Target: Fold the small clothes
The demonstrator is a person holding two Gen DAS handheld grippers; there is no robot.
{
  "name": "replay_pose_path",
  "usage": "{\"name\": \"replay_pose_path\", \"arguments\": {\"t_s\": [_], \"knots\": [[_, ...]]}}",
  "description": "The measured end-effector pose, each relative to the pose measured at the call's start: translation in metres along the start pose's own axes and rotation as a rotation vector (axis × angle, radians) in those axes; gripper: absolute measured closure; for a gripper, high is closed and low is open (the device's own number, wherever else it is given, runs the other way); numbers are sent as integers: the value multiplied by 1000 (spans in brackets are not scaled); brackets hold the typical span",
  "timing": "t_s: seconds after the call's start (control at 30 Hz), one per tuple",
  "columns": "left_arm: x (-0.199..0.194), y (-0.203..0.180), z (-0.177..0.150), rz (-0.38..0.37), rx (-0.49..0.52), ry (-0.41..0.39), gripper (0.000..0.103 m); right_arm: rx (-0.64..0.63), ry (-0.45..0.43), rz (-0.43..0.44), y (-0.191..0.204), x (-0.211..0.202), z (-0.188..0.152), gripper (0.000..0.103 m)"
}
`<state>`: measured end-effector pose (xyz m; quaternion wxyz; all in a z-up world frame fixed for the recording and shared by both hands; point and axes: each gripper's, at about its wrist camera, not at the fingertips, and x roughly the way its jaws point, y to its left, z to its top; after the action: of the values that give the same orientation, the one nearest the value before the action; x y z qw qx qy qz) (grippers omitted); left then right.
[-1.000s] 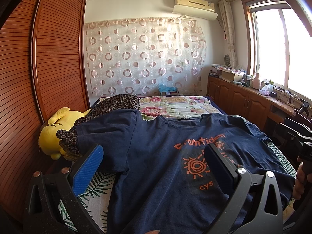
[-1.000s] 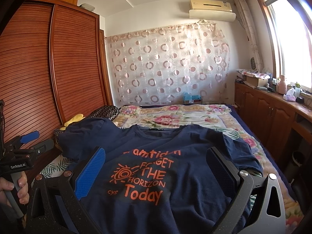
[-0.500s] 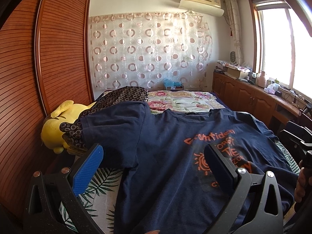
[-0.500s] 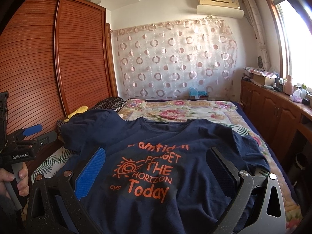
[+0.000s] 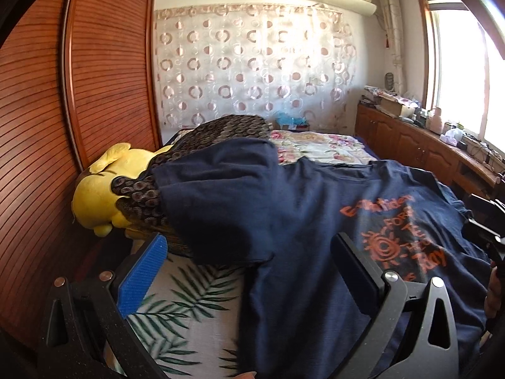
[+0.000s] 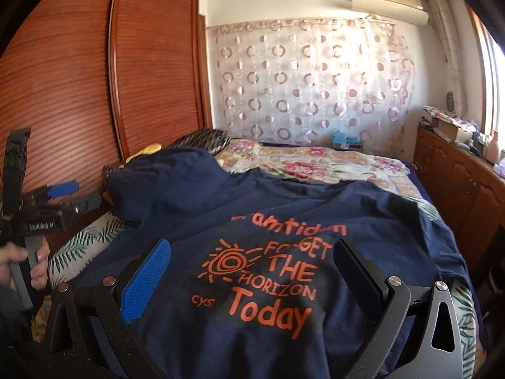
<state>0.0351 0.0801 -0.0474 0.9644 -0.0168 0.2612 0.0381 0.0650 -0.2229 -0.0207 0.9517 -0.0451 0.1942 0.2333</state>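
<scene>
A navy T-shirt (image 5: 300, 208) with orange lettering lies spread face up on the bed; it also fills the right wrist view (image 6: 268, 252). Its left sleeve (image 5: 221, 195) drapes over a patterned pillow. My left gripper (image 5: 249, 262) is open and empty above the shirt's left side, near the sleeve's lower edge. My right gripper (image 6: 252, 268) is open and empty above the printed chest. The left gripper also shows at the left edge of the right wrist view (image 6: 63, 195), held in a hand.
A yellow plush toy (image 5: 104, 189) and a dark patterned pillow (image 5: 221, 129) lie at the bed's left side against a wooden wardrobe (image 5: 79, 94). A floral quilt (image 6: 315, 164) covers the far bed. Wooden cabinets (image 5: 426, 148) run along the right wall. A leaf-print sheet (image 5: 189, 300) shows beside the shirt.
My left gripper has swung left and forward toward the sleeve and plush toy. My right gripper has moved slightly closer over the print. Both stay open.
</scene>
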Motion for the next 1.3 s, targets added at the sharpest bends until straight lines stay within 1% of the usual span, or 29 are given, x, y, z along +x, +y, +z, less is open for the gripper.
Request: {"name": "replay_pose_path", "arguments": {"t_s": [0.17,0.27,0.37,0.43,0.47,0.53,0.6,0.67,0.7,0.73,0.77,0.8,0.83,0.87,0.93,1.07,1.2,1.27,1.3], "knots": [[15,30,3,27,-3,30,0,-11,46,35,-2,11,3,0],[25,49,5,9,-22,42,0,-27,63,47,-3,11,8,0],[35,64,8,-41,-49,60,2,-40,75,60,-4,12,13,0],[41,73,11,-70,-68,73,10,-52,77,64,-4,13,18,0],[44,75,14,-80,-72,76,13,-58,78,65,-5,12,20,0],[47,80,22,-99,-83,68,22,-66,76,69,-4,11,22,0],[52,84,31,-111,-97,66,27,-73,77,73,-4,10,24,0],[59,89,37,-106,-106,74,30,-90,76,72,0,17,26,0],[64,91,40,-91,-102,81,35,-105,79,69,2,19,27,0],[69,93,43,-83,-105,89,43,-119,84,58,5,25,28,0],[73,95,44,-87,-114,96,46,-124,91,56,4,28,29,0],[78,98,44,-107,-130,106,53,-125,95,62,5,32,30,0],[81,99,45,-123,-138,113,56,-123,100,68,5,34,31,0],[84,99,44,-133,-141,122,57,-120,103,71,5,35,31,0],[91,99,40,-125,-139,150,59,-114,103,74,7,36,31,0],[96,92,32,-139,-115,182,59,-103,107,87,10,34,26,0],[96,92,29,-137,-117,194,59,-102,106,87,9,36,26,0],[92,90,29,-153,-112,184,65,-98,102,83,7,35,26,0],[91,87,31,-154,-100,181,75,-95,100,81,6,35,26,0]]}}
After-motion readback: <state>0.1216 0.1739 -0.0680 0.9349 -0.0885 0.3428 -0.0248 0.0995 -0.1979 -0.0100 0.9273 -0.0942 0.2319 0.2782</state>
